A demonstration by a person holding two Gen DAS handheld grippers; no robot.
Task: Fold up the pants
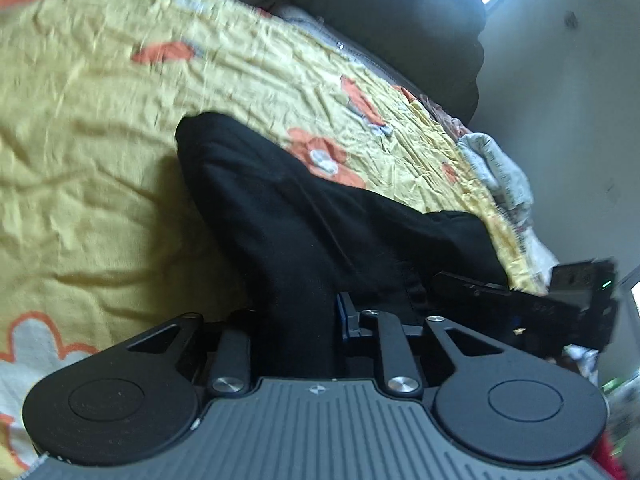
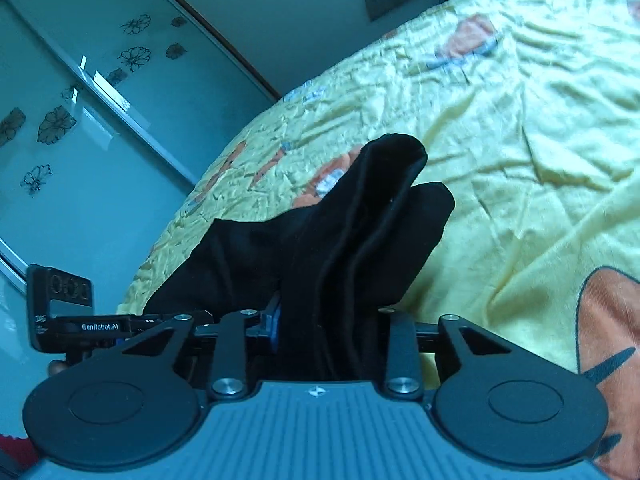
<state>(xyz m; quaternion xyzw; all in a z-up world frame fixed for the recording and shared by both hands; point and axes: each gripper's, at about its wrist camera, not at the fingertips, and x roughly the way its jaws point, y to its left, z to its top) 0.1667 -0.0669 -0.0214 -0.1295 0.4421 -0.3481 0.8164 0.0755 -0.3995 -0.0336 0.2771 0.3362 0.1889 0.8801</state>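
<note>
Two hand-held grippers work over a bed covered with a wrinkled yellow bedspread printed with orange and white flowers. Black pants lie on it, stretched between the two tools.

The left gripper points down at a slant toward the bed. Its jaws are drawn close together with a thick bunch of the black fabric running straight between them, so it is gripping the pants. From there the cloth rises ahead of the tool to a rounded fold, and another part spreads off to the tool's right, where the other gripper's black body shows at the edge of the bed. Beyond the pants sit a dark pillow and, near the bed's edge to the right, a crumpled grey-white cloth.

The right gripper also tilts down, jaws narrowed onto several stacked layers of the same pants, pinching them. Ahead of this tool the fabric stands up in two rounded lobes above the bedspread; a flatter part runs off to its left, toward the left gripper's black body. Farther left stands a frosted-glass wardrobe door with flower outlines.
</note>
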